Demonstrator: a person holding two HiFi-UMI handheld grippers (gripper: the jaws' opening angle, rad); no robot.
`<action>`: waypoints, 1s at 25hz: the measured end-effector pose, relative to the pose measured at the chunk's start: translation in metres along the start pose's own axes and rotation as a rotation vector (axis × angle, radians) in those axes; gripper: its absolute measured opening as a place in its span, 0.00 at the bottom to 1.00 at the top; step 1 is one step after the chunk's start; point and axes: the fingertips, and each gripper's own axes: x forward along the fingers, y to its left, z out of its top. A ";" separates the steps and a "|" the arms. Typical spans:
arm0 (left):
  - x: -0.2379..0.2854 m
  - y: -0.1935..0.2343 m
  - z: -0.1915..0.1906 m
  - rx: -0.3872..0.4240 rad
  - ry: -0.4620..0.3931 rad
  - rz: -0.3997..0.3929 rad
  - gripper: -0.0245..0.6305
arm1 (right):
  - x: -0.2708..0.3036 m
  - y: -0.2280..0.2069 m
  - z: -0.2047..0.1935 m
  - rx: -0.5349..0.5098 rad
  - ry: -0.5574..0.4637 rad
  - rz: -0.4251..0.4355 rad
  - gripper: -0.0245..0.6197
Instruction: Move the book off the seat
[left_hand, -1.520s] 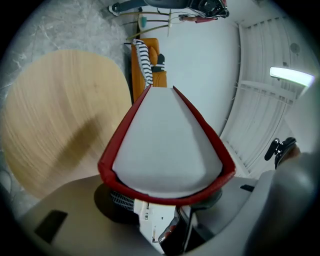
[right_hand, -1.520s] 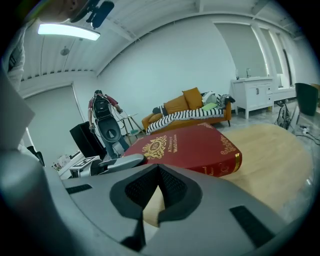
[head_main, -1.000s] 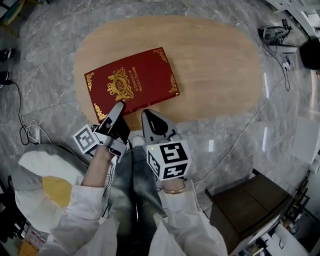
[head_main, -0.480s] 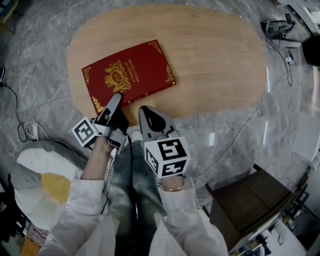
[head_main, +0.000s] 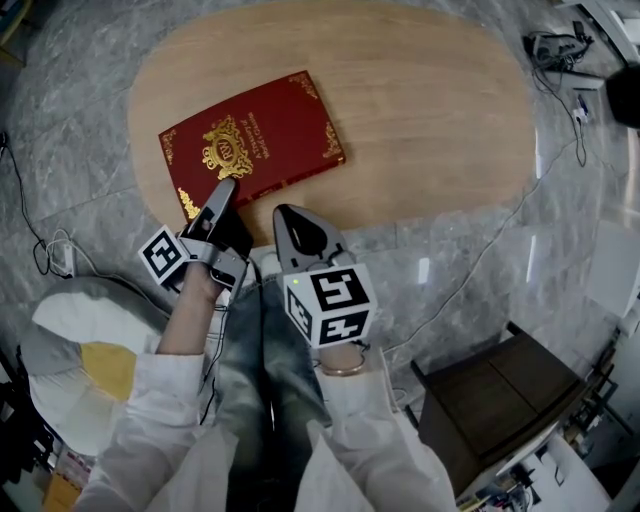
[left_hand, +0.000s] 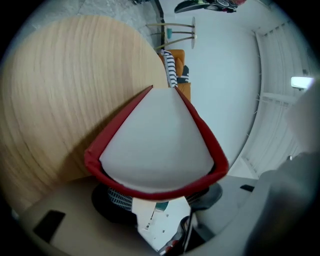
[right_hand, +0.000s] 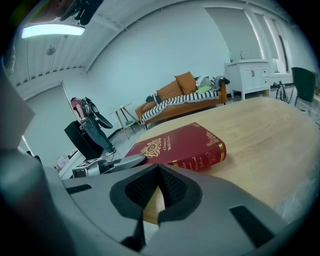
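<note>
- Barely anything moves against the seat (head_main: 430, 110) since the earlier frames. The whole scene slides up and left in the head view, which reads as the head camera shifting.
- The book (head_main: 250, 135) keeps the same spot and the same angle on the wood.
- The left gripper (head_main: 222, 195) stays on the book's near left corner. Both grippers may sit a touch lower, but the head view doesn't make that clear.
- Left gripper: the jaws are part-way apart and closed on that corner. Its own view shows the white page block, edged by the red cover, filling the gap between the jaws.
- Right gripper (head_main: 290, 218): the jaws are together with the pads meeting and nothing between them. It hovers just right of the left gripper, at the seat's near edge, and is not touching the book.
- The book lies cover up on the left half of the wooden seat, close to the near edge. I can't tell whether the gripped corner is raised yet.
- For the task, the grip looks set but the move hasn't started, since the book is still on the seat.
- The next move is probably to lift or drag the book toward the near edge.
- A one-corner hold on a thick hardback could let it swing or slip out. The right gripper is free to steady the book.
</note>
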 end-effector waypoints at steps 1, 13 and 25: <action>0.001 -0.001 0.000 -0.005 0.002 0.002 0.41 | 0.000 0.000 0.001 -0.001 0.000 0.000 0.06; -0.006 0.003 -0.014 -0.030 0.080 0.041 0.44 | -0.005 0.006 -0.003 -0.002 0.001 -0.016 0.06; -0.027 0.021 -0.022 -0.101 0.109 0.165 0.59 | -0.014 0.014 -0.011 -0.004 0.005 -0.025 0.06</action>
